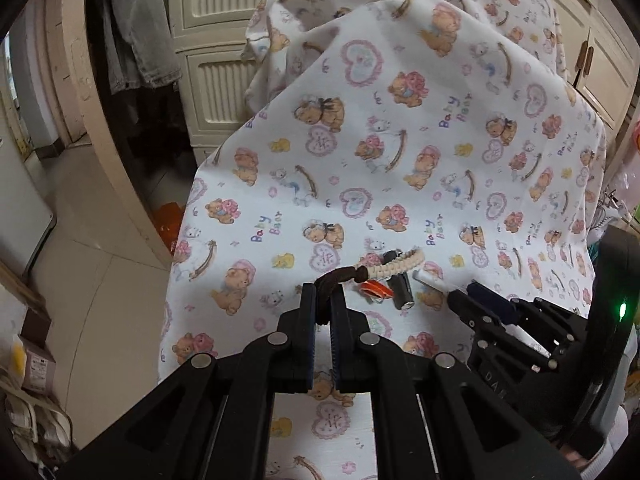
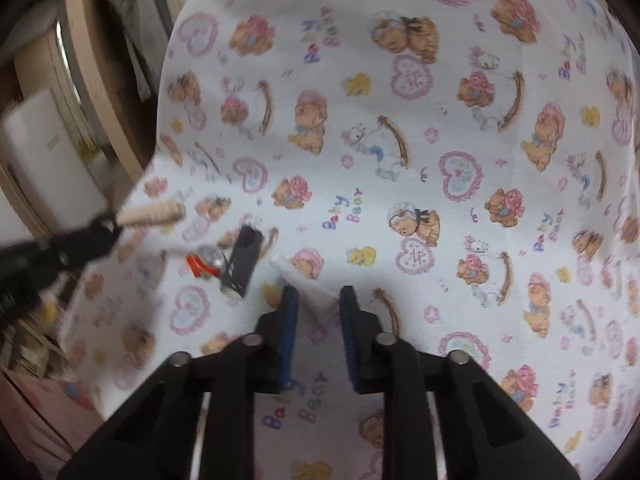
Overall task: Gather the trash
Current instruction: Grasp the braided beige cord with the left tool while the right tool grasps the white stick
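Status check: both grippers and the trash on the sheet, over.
Left gripper shut on braided cord. Right gripper open around white scrap. Dark tube, orange bit loose.

Left gripper [image 1: 323, 300]: matte black plastic, two flat parallel fingers with ribbed blue pads on the inner faces. Angular black linkage arms behind them, each with long slot cut-outs. Four round silver pivot pins across the linkage.

Right gripper [image 2: 319, 304]: same build, black fingers, blue ribbed pads, four silver pins, slotted black arms; picture blurred. From the left wrist view its side shows small silver screws, embossed letters "DA" on the black housing, and a tall black body [image 1: 612, 300] with a lit green LED [image 1: 621, 311].
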Tool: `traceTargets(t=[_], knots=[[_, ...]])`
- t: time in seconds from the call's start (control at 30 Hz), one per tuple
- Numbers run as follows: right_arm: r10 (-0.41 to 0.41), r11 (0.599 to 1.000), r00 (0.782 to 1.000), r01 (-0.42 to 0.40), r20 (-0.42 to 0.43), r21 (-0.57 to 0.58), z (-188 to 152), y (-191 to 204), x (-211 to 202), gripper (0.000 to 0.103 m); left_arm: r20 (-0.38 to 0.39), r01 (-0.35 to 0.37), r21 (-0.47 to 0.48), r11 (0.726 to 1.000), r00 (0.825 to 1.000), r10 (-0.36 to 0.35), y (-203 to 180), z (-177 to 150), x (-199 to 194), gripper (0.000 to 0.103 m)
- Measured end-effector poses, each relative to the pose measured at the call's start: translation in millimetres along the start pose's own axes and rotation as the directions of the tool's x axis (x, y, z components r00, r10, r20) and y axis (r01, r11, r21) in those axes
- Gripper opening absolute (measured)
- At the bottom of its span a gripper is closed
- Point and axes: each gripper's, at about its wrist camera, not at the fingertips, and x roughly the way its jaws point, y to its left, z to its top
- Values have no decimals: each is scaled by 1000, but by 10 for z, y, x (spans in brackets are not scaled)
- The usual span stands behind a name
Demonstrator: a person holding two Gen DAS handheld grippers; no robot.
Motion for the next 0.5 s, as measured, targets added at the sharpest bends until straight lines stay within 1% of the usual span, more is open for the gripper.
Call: traceTargets(t=[0.03,0.07,0.17,0.2,0.33,0.4,0.47,0.5], knots=[[-11,1000,1000,11,-1,-29,-12,32,-12,12,-1,-1,2,1000,1000,1,-2,0,4,5],[-7,999,1000,7,1,-32,-21,24,-23,12,0,-2,5,1000,1000,2,-7,-5,7,5],[39,999,999,-39,-2,36,-57,-110,-81,6,2,-3,20,1000,1000,3,-36,-23,0,5],[43,997,999,-43,-1,68,-70,-176,-116,2,5,-1,24,1000,1000,1,-45,-25,-10,5],[-22,996,999,19,32,88,-126,-347,-300,2,17,2,34,999,1000,-2,-72,-28,-47,5],[1,995,1000,-4,26,102,-155,-442,-356,2,18,4,37,999,1000,-5,-80,-27,-52,6],[65,992,998,-67,24,108,-185,-510,-399,2,20,2,36,999,1000,-3,-85,-29,-53,6],[73,992,997,-76,28,103,-197,-519,-420,2,19,3,34,999,1000,-4,-84,-30,-52,6]])
